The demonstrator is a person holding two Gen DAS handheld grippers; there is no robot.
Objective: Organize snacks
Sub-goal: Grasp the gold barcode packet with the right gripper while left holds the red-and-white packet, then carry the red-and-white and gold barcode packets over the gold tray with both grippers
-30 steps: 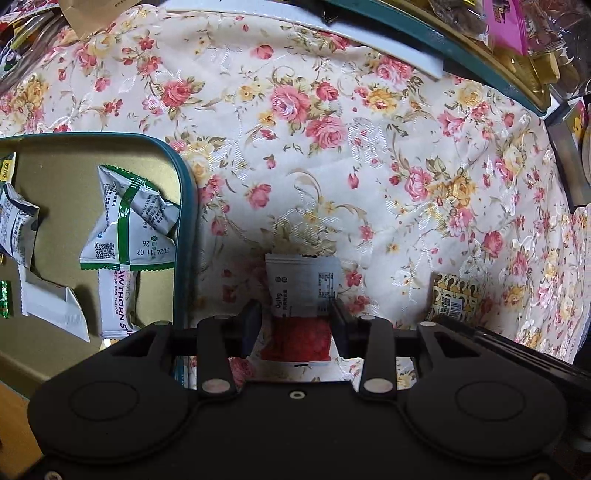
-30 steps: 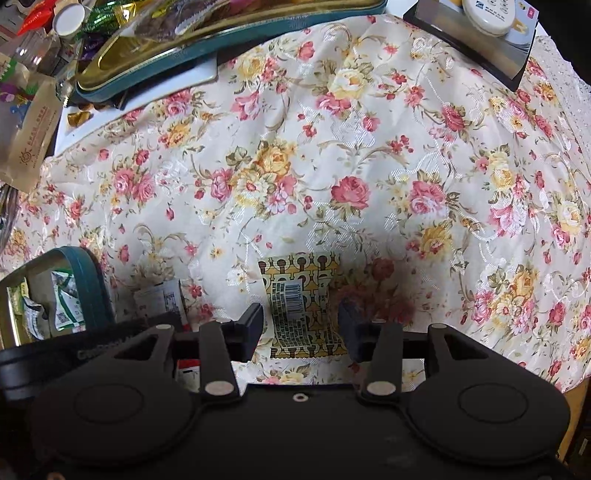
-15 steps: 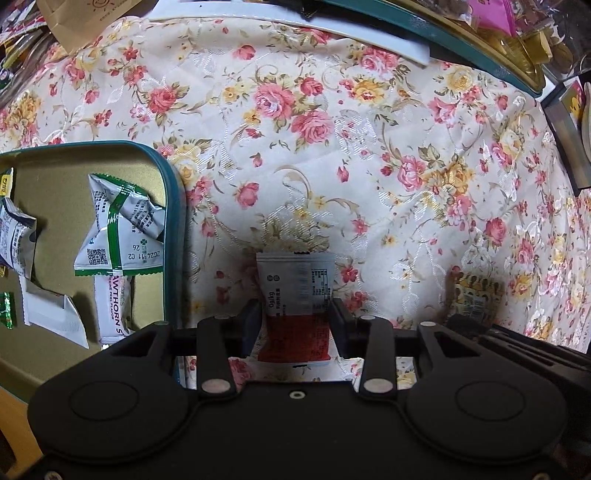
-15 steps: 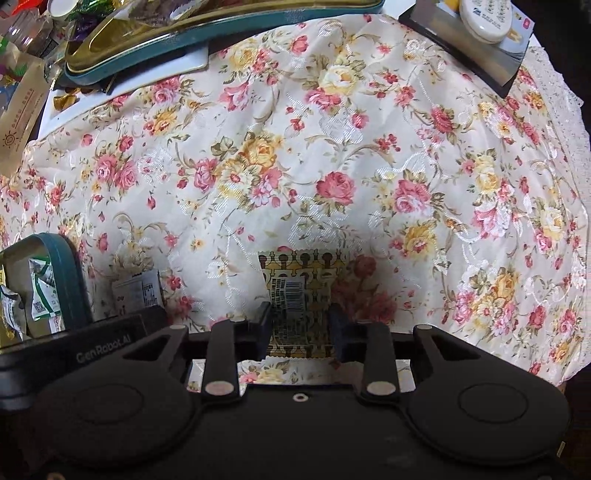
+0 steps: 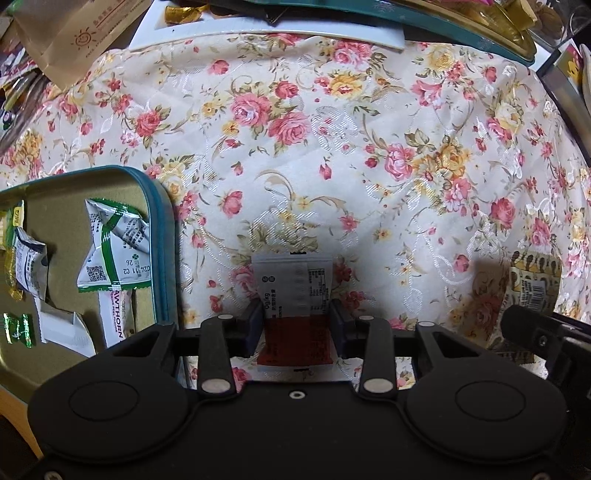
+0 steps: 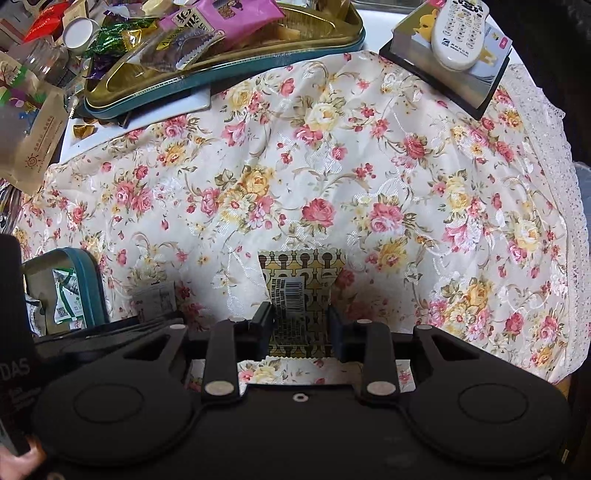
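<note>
A red-and-white sachet (image 5: 295,295) lies flat on the floral cloth (image 5: 332,166) between the fingers of my left gripper (image 5: 297,317). Its jaws are closing, and the pads stand at the sachet's two long edges without visibly squeezing it. My right gripper (image 6: 301,321) is shut on a gold-and-brown patterned packet (image 6: 295,288) and holds it a little above the cloth (image 6: 332,184), where its shadow falls. The left wrist view shows that packet (image 5: 532,284) at the far right. The right wrist view shows the sachet (image 6: 155,299) at the lower left.
An open teal tin (image 5: 164,258) just left of the sachet holds green-and-white packets (image 5: 114,251) and a hawthorn bar (image 5: 114,317). A second tin (image 6: 221,77) heaped with snacks stands at the back. A remote (image 6: 458,33) on a box is back right, a paper bag (image 5: 74,37) back left.
The right jaws closed on the patterned packet and lifted it off the cloth. The left jaws drew in towards the sachet, and the left gripper shifted a little across the cloth.
</note>
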